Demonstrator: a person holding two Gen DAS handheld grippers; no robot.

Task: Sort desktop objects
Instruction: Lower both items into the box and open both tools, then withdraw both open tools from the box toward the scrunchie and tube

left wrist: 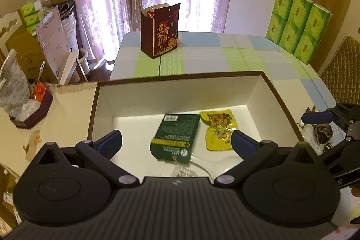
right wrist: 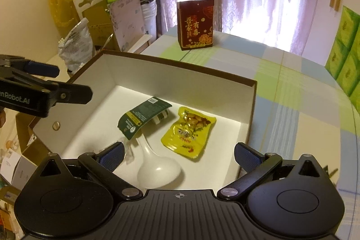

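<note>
Over the near edge of the open white-lined box [left wrist: 103, 102] hangs the left gripper [left wrist: 176, 142], its jaws spread wide with nothing between them, and the right gripper [right wrist: 178, 153] hangs over the same box from its right side, jaws likewise spread and empty. Closest inside the box lies a white spoon [right wrist: 157, 169], bowl toward the near wall and handle running away beneath a dark green packet [left wrist: 176, 135]. That packet lies on the box floor with its printed back up, one end lifted slightly over the spoon handle. Just beside the green packet, on its right, rests a yellow snack pouch [right wrist: 190, 132], flat on the box floor, the two nearly touching at their far corners. Outside the box's right wall, in the left wrist view, something small and dark in clear wrapping [left wrist: 324, 133] lies on the desk [left wrist: 202, 57] under the right gripper; what it is cannot be told. Beyond the box's far wall the checked cloth of the desk stretches away to an upright dark red carton [right wrist: 195, 24] with gold characters, its top flap open. Farther right of the box, stacked green tissue packs [left wrist: 297, 24] stand at the desk's edge.
</note>
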